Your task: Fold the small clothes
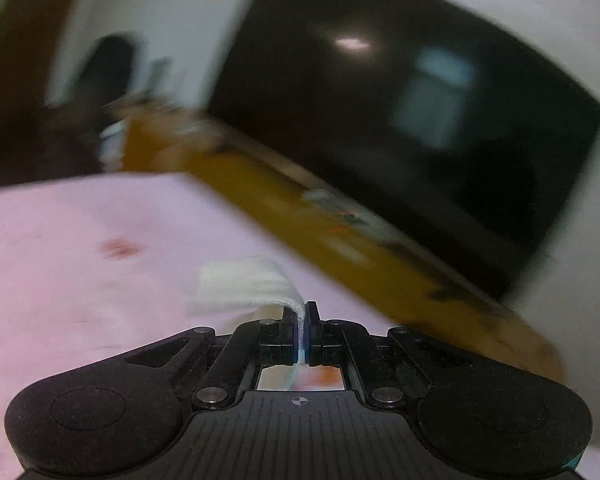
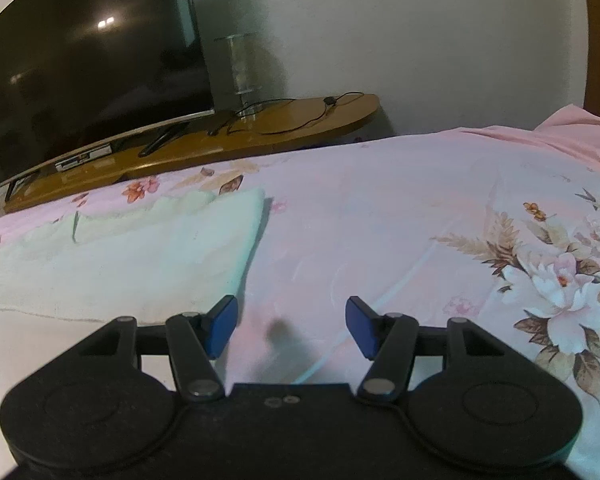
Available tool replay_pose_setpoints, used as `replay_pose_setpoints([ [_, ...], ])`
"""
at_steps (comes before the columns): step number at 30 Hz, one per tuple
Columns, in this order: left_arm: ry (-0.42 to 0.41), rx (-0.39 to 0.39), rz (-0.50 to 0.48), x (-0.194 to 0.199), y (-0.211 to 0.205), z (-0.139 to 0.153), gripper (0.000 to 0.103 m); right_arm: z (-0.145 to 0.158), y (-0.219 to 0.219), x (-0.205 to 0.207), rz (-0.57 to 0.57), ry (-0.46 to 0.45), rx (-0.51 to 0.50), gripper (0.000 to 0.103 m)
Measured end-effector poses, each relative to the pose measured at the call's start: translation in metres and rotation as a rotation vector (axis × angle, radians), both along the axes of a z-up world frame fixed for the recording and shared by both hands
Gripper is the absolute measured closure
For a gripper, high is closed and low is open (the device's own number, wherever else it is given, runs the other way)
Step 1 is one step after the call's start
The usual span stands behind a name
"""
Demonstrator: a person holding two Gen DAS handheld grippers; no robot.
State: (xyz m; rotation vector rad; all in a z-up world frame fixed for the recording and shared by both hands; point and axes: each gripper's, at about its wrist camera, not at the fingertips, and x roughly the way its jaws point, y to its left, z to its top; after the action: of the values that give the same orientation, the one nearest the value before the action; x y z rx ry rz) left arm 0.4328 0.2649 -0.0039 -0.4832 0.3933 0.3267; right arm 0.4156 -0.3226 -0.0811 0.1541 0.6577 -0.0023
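Left wrist view: left tongs (image 1: 302,316) pinch a white cloth (image 1: 246,286) corner above the bed (image 1: 80,248); the thin grip could slip. Right tongs (image 2: 291,326) hover open beside the pale towel (image 2: 140,252).

I see a bed (image 2: 380,208) covered by a pink sheet (image 2: 440,184) printed with flowers, and it carries everything here. A pale green cloth (image 2: 132,252) lies flat on its left part, its far edge near the bed's far edge. In my blurred left view, a white cloth (image 1: 248,284) rests partly on the sheet near the bed's right edge.
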Motion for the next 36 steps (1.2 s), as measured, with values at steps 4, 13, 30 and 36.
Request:
replay_pose_setpoints([
  [4,-0.032,0.089,-0.217,0.017,-0.096,0.007,0.101,0.007,0.004,0.001,-0.005,-0.015,0.011,0.044],
  [13,0.113,0.258,-0.607,0.033,-0.292,-0.057,0.101,0.018,0.010,0.000,-0.031,-0.038,0.068,0.044],
  [30,0.204,0.095,-0.309,-0.089,-0.166,-0.081,0.032,-0.011,0.080,0.058,0.097,0.091,0.377,0.054],
  [36,0.236,0.012,-0.289,-0.068,-0.141,-0.103,0.032,-0.027,0.097,0.081,0.088,0.120,0.452,0.069],
])
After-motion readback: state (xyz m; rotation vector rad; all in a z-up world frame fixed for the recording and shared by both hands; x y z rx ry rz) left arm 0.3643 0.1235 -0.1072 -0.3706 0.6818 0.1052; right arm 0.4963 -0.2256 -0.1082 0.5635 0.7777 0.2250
